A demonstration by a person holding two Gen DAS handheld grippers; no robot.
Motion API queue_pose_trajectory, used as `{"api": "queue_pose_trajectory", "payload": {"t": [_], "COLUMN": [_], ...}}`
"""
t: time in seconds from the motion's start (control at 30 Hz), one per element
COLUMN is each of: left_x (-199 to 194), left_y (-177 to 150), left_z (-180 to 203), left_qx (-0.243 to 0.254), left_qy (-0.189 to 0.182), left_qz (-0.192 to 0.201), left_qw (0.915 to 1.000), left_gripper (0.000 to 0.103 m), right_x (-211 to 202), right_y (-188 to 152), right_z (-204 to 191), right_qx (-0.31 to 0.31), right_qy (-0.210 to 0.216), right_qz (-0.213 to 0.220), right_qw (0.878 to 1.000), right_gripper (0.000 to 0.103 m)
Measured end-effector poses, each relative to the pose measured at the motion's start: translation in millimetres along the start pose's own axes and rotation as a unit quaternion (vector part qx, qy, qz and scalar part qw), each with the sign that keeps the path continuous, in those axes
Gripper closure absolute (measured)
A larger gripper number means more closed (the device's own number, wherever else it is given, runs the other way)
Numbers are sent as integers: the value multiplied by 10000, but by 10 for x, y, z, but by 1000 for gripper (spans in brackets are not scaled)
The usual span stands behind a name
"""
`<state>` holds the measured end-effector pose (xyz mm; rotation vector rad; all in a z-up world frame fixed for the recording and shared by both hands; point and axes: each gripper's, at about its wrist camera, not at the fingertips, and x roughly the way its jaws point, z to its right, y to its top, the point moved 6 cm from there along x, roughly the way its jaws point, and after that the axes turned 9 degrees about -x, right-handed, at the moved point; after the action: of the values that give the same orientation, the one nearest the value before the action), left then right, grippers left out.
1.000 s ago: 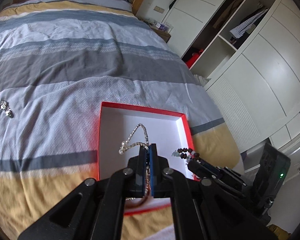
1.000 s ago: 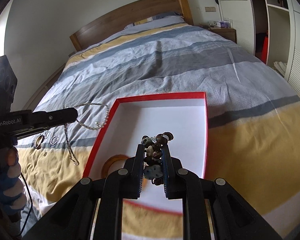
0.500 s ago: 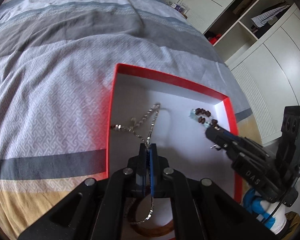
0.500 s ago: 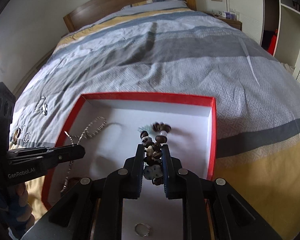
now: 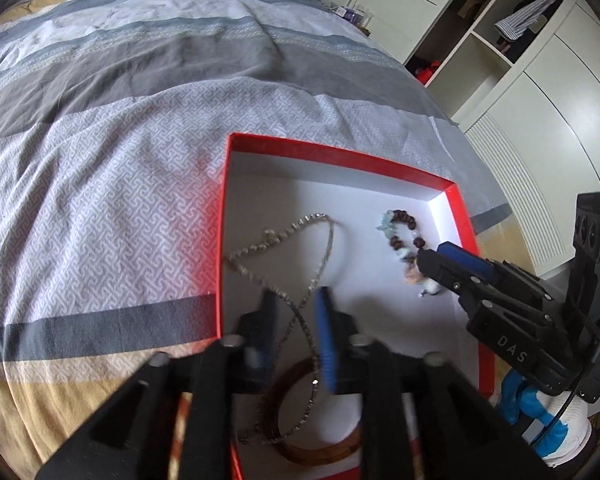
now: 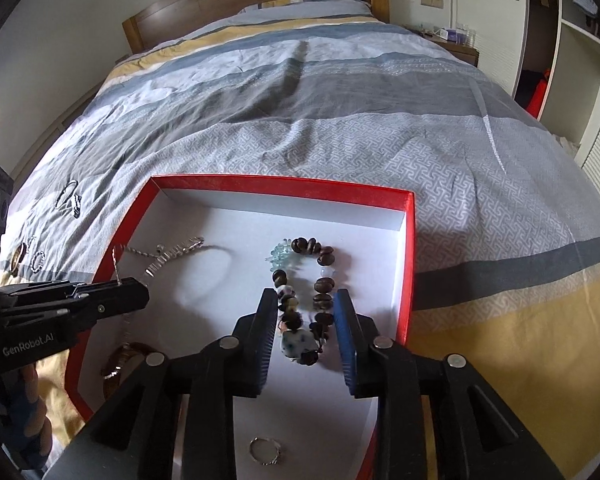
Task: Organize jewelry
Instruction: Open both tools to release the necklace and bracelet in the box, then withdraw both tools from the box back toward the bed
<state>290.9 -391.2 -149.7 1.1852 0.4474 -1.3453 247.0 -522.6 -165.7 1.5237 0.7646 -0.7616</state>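
Note:
A red box (image 5: 340,152) (image 6: 280,182) with a white floor lies on the striped bed. My left gripper (image 5: 296,295) (image 6: 142,296) is over its left side, jaws opening. The silver chain necklace (image 5: 328,236) (image 6: 172,252) runs loose between the fingers and lies on the floor, one loop draped over the left rim. My right gripper (image 6: 304,294) (image 5: 430,254) is low in the box's right half, jaws opening. The beaded bracelet (image 6: 324,284) (image 5: 400,236) rests on the floor between its pads, untouched. A brown bangle (image 5: 320,448) (image 6: 118,354) and a silver ring (image 6: 264,450) lie in the near part.
Several small rings and earrings (image 6: 70,198) (image 6: 38,260) lie on the bedcover left of the box. White wardrobes (image 5: 540,80) stand along the right side. A wooden headboard (image 6: 240,0) and a nightstand (image 6: 456,46) are at the far end.
Both grippers came down into the box shut on their pieces. Their jaws have now parted, and the chain and the beaded bracelet lie on the box floor.

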Motion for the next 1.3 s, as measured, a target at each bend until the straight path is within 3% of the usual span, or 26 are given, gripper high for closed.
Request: {"api": "queue_pose_trajectory", "payload": {"t": [0.03,0.23,0.47,0.63,0.87,1.3], "left_x": [-30,-332,-1080,-1698,-2450,-3714], "left_y": [-11,-41,-65,-146,-424,-876], "left_z": [26,144,222,39,-315,-971], "left_qx": [30,125,313,250,272,-13], "left_qy": [-18,23,48,301,717,1178], "left_qz": [-8,118,625,916,1297,2044], "left_qw": [10000,9998,9975,9950,9886,9718], "left_gripper": [67,66,66,59,58,58], "right_x": [-33,-351,-1022,-1624,-2226,-2962], "right_y": [-4,-70,-107,-130,-204,-300], "right_z": [2,1,44,33,-196,-771], "right_qx": [-7,78,251,433,401,230], "right_qy": [-46,-136,-287,-351,-327,-183], "right_qz": [3,100,453,850,1260,1813], "right_qw": [10000,9998,9982,9948,9907,9830], "right_gripper": [61,61,60,59,56,54]}}
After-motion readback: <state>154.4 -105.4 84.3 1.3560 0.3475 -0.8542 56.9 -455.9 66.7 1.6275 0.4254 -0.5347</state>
